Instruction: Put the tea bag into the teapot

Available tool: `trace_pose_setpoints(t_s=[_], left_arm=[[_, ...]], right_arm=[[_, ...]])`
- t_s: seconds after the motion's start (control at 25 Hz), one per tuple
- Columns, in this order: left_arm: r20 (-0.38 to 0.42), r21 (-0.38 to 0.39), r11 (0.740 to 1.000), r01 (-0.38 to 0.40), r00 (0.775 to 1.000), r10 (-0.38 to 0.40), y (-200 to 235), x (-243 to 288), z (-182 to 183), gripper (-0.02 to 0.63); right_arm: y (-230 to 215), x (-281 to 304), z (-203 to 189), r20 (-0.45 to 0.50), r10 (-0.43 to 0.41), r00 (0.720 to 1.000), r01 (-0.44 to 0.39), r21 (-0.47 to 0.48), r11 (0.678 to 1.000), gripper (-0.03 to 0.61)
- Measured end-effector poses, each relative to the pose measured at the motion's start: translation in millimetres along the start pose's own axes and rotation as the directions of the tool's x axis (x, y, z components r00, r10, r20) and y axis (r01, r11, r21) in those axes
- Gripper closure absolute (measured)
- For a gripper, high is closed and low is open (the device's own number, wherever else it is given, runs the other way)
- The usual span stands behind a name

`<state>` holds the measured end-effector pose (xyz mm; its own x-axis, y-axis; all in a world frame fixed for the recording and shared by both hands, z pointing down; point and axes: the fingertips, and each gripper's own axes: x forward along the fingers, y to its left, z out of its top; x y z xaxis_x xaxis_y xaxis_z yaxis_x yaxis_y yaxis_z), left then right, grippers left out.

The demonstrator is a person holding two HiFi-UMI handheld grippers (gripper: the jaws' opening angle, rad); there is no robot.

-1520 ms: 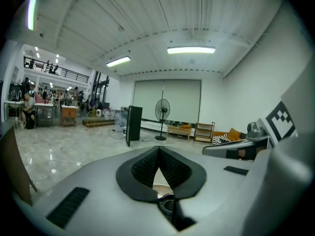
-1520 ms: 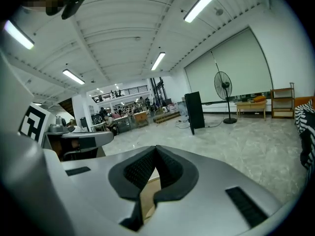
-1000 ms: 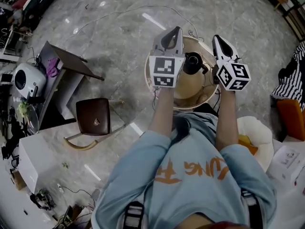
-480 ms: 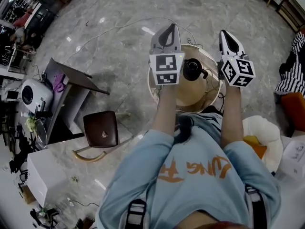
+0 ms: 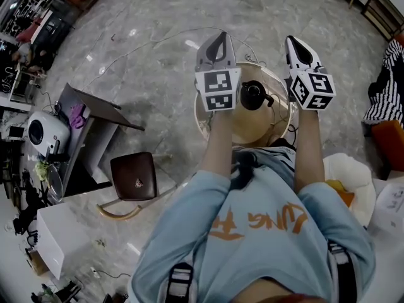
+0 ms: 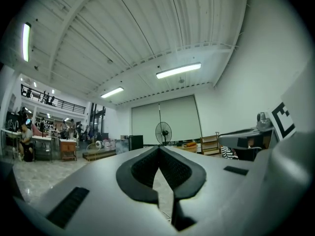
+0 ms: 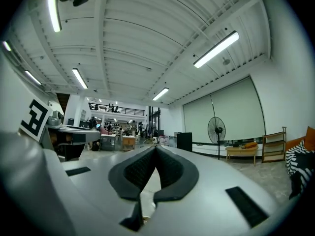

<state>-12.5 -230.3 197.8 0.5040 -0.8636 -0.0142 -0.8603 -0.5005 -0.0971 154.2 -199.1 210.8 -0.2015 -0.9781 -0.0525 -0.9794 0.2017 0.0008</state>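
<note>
Both left gripper (image 5: 221, 36) and right gripper (image 5: 292, 41) point forward flanking the teapot (image 5: 252, 96), fingers (image 6: 141, 170) closed, empty.

we wear a light blue short-sleeved shirt (image 5: 252, 238) with orange lettering across it. dark straps (image 5: 179, 281) with pale stripes sit at its lower edge on both sides. a dark object (image 5: 242, 169) hangs near the collar, perhaps a small device; the head view is too coarse to say. our left gripper (image 5: 220, 40) and right gripper (image 5: 295, 46) have smooth grey shells tapering to a point. each carries a white cube (image 5: 218, 89) printed with black square markers. black ribbed pads (image 6: 141, 170) line the fingers, and dark rectangular slots (image 6: 69, 206) mark the shells.
</note>
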Motion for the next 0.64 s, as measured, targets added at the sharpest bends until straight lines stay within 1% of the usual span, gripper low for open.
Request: trace_pose_setpoints(t_s=[0.2, 0.4, 0.64], left_arm=[[-0.011, -0.011, 1.000, -0.010, 1.000, 0.010, 9, 5, -5, 0.589], [-0.021, -0.012, 1.000, 0.015, 1.000, -0.015, 2, 8, -10, 0.589], [-0.028, -0.016, 1.000, 0.011, 1.000, -0.012, 1, 11, -19, 0.589]], right_arm=[[1, 8, -3, -0.009, 0.007, 1.000, -0.007, -0.005, 1.000, 0.567], [-3, 7, -7, -0.019, -0.003, 1.000, 0.003, 0.000, 1.000, 0.566], [-8, 7, -12, -0.022, -0.003, 1.000, 0.003, 0.001, 1.000, 0.566]])
